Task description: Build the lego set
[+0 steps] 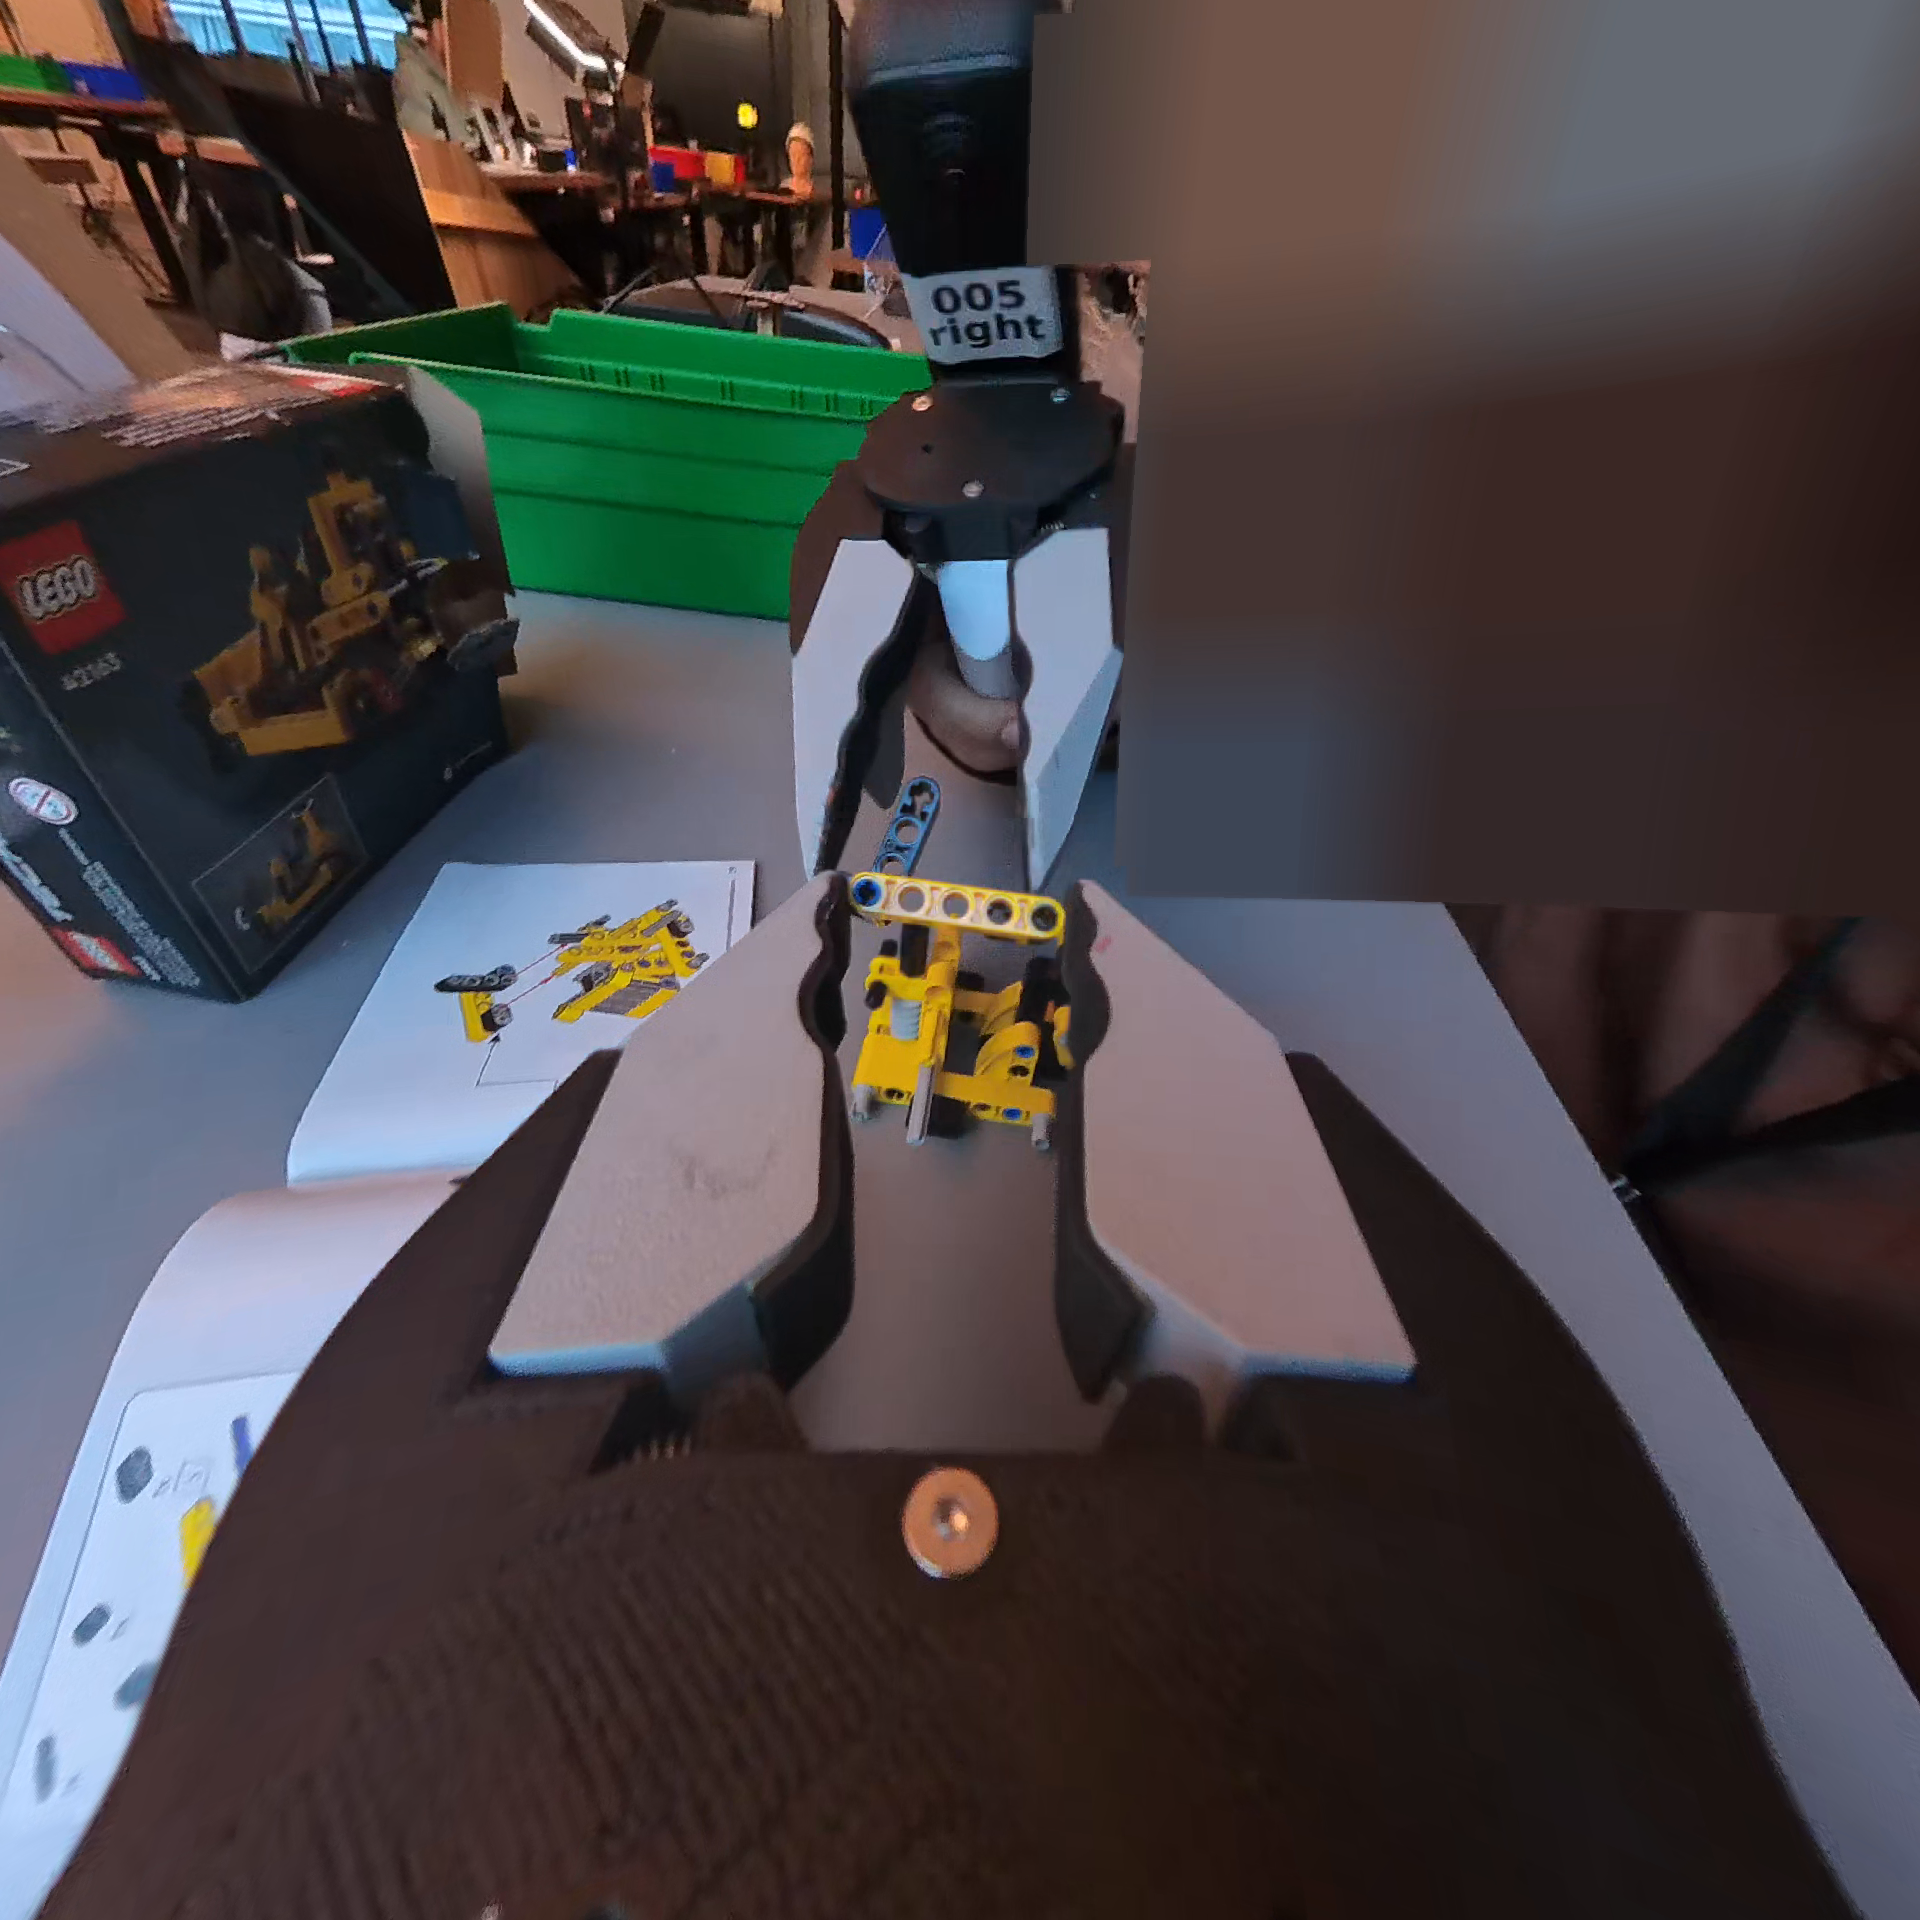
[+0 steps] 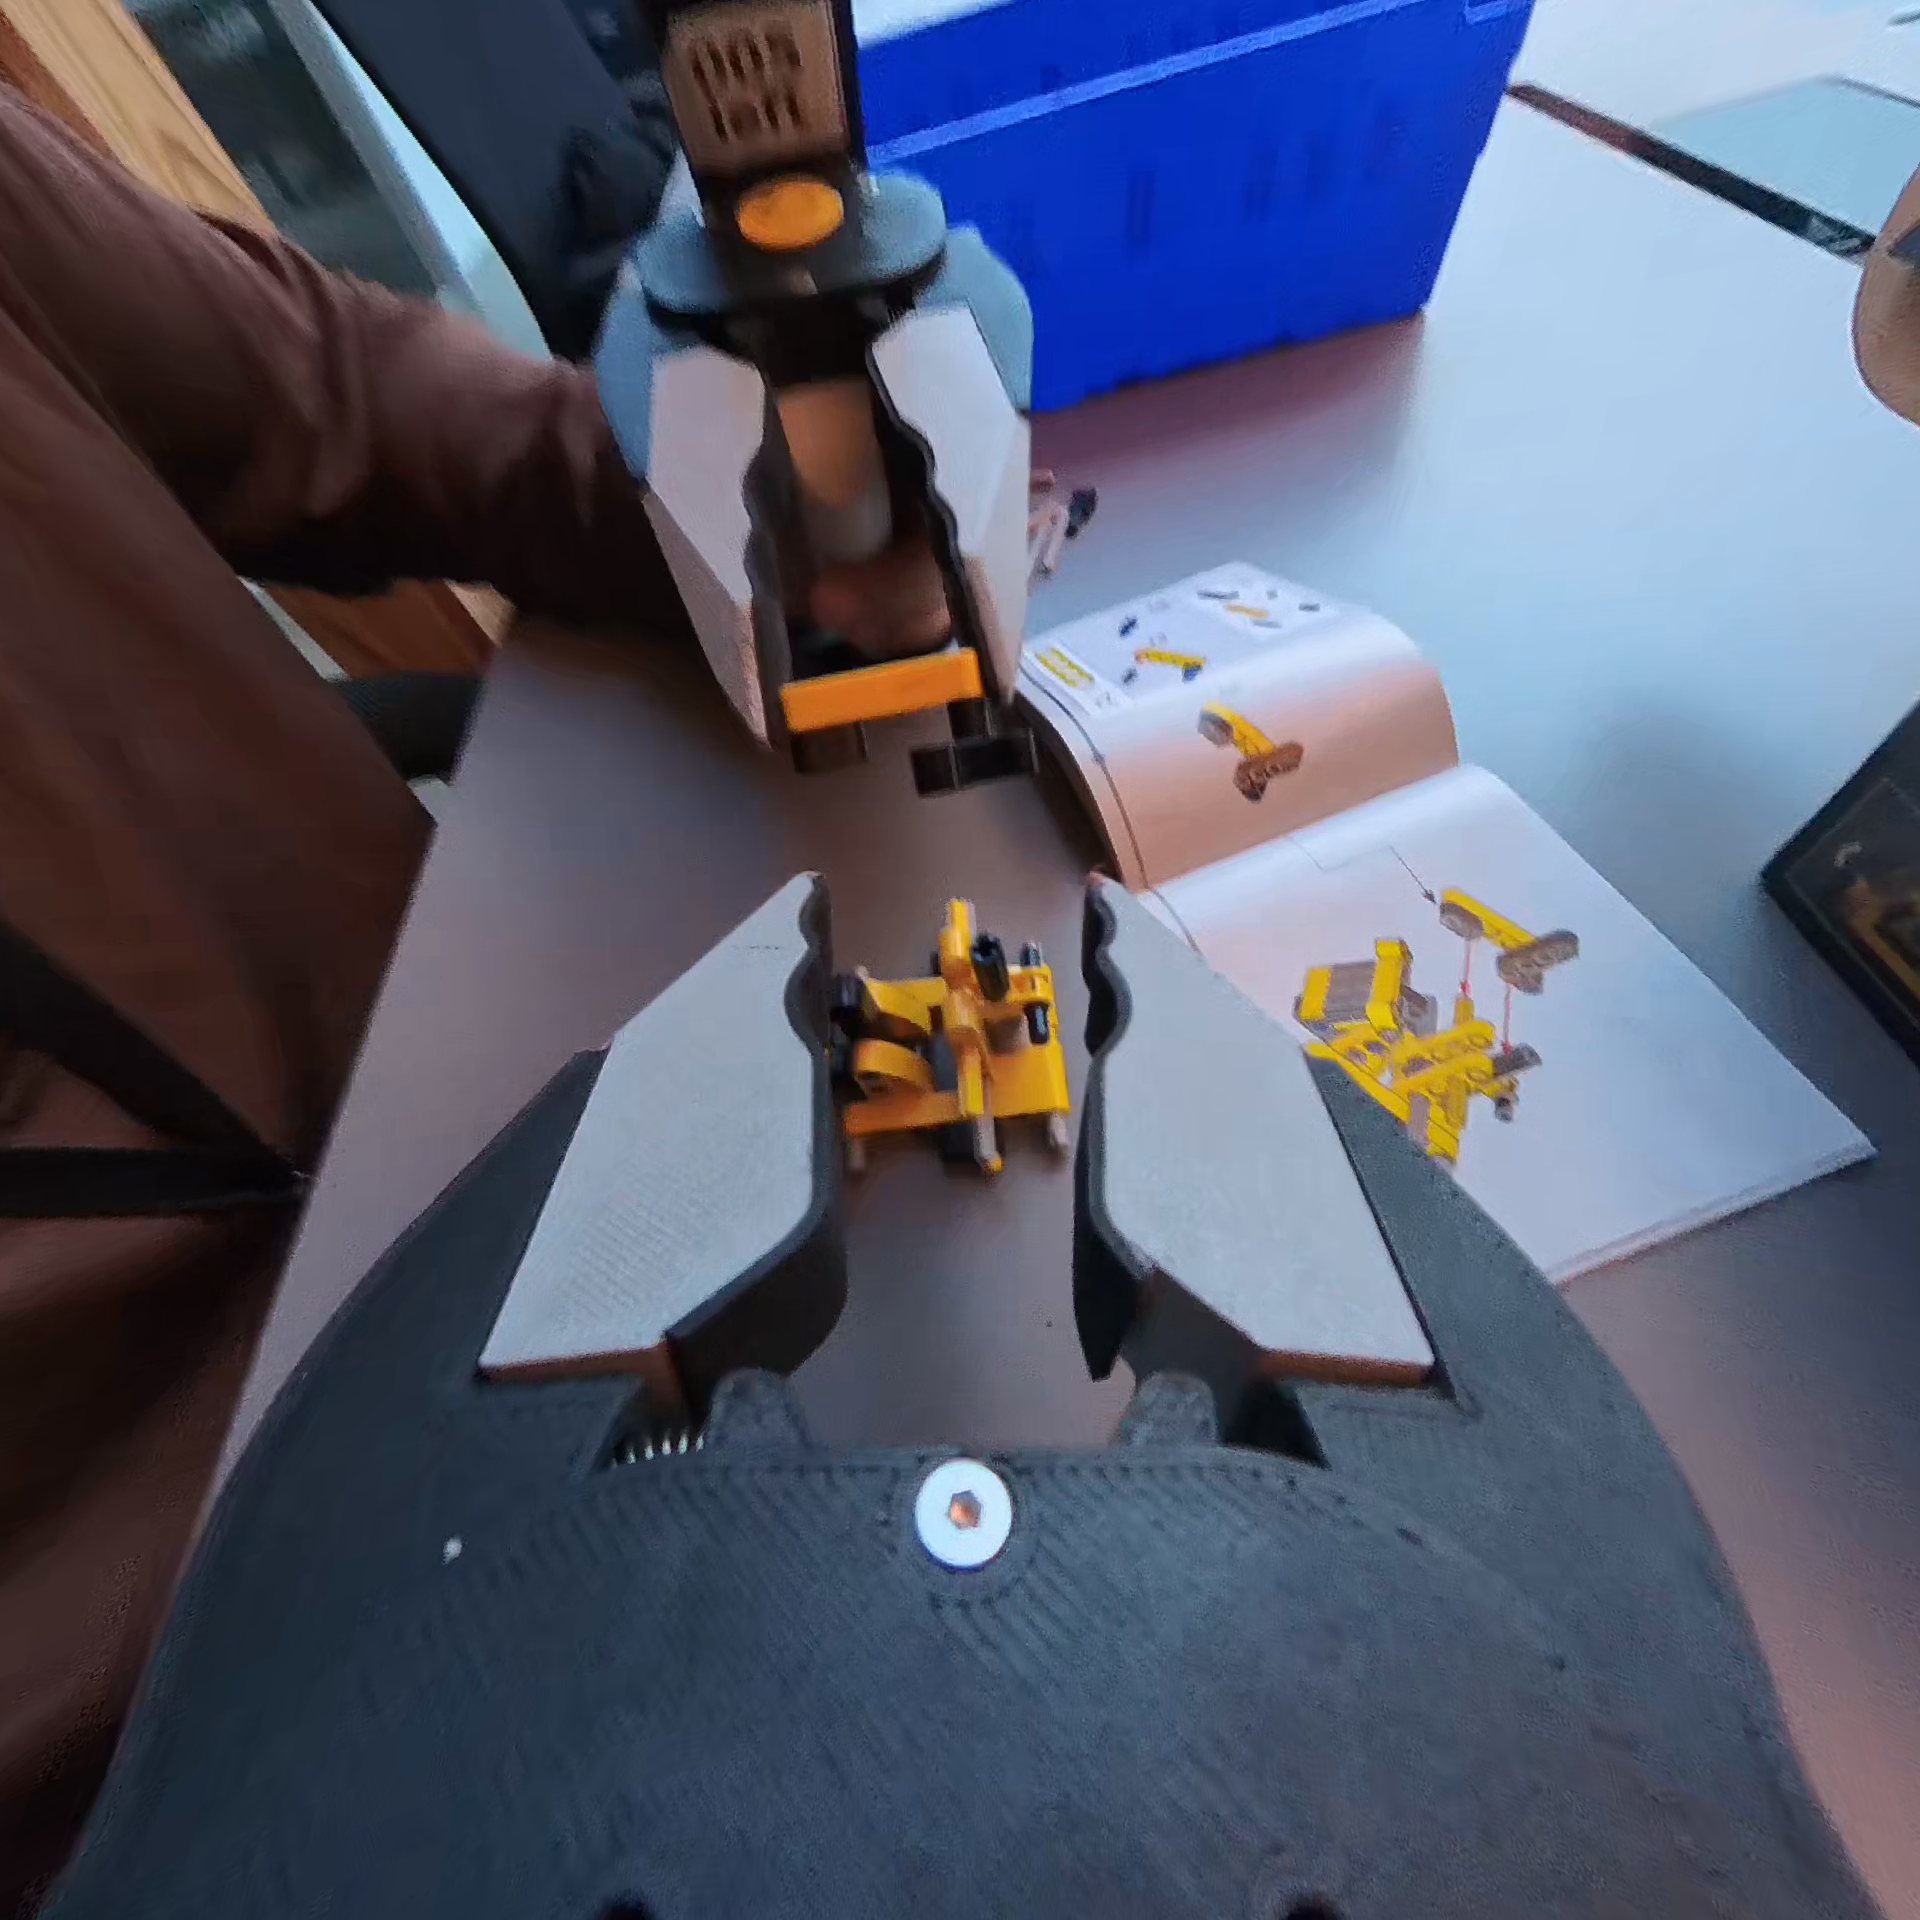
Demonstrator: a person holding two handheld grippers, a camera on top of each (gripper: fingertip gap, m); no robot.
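A small yellow lego model (image 1: 956, 1049) stands on the grey table (image 1: 644, 748). My left gripper (image 1: 956, 904) is shut on a yellow beam with holes (image 1: 997, 908), held end to end between its fingertips, a little above the model's far end. In the right wrist view the left gripper (image 2: 883, 717) shows with the beam (image 2: 881, 691) beyond the model (image 2: 951, 1060). My right gripper (image 2: 956, 894) is open and empty, facing the left one, and the model shows between its fingers. A black beam (image 1: 909, 831) shows just past the yellow beam, near the right gripper (image 1: 930, 868).
An open instruction booklet (image 1: 540, 997) (image 2: 1558, 1039) lies beside the model. The black lego box (image 1: 208, 675) (image 2: 1860, 894) stands past it. A green bin (image 1: 665, 468) and a blue bin (image 2: 1174, 177) stand at the back. Small loose parts (image 2: 1060, 520) lie near the blue bin. A brown sleeve (image 2: 208, 520) reaches in. Only a small space, under 4 cm, lies between the two pairs of fingers.
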